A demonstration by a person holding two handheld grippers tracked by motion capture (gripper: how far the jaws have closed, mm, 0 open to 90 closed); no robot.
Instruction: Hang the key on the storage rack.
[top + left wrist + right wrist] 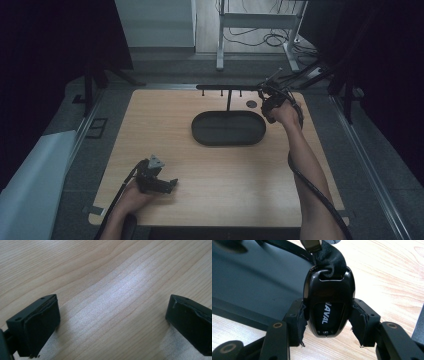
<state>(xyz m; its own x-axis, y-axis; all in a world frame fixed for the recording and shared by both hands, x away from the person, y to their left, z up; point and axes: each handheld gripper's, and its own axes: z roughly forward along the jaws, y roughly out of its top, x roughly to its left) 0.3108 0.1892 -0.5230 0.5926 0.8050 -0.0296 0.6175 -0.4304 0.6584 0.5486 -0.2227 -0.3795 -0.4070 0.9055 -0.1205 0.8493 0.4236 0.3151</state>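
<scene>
My right gripper (328, 320) is shut on a glossy black plastic piece (328, 290) with white lettering; each pad presses one of its sides. A black fabric strap (329, 257) runs through the slot at its top. Right behind it lies a black oval tray (249, 277). In the high view the right gripper (270, 102) is at the right end of a black hook rack (227, 87), beside the tray's (200, 135) far right rim. The left gripper (172, 182) rests near the table's front left, jaws wide open over bare wood (112, 322).
The rack's post stands just behind the tray. A round hole (251, 104) sits in the wooden table (165, 125) near the post. Cables trail from both grippers. A metal frame (250, 22) and floor cables lie beyond the far edge.
</scene>
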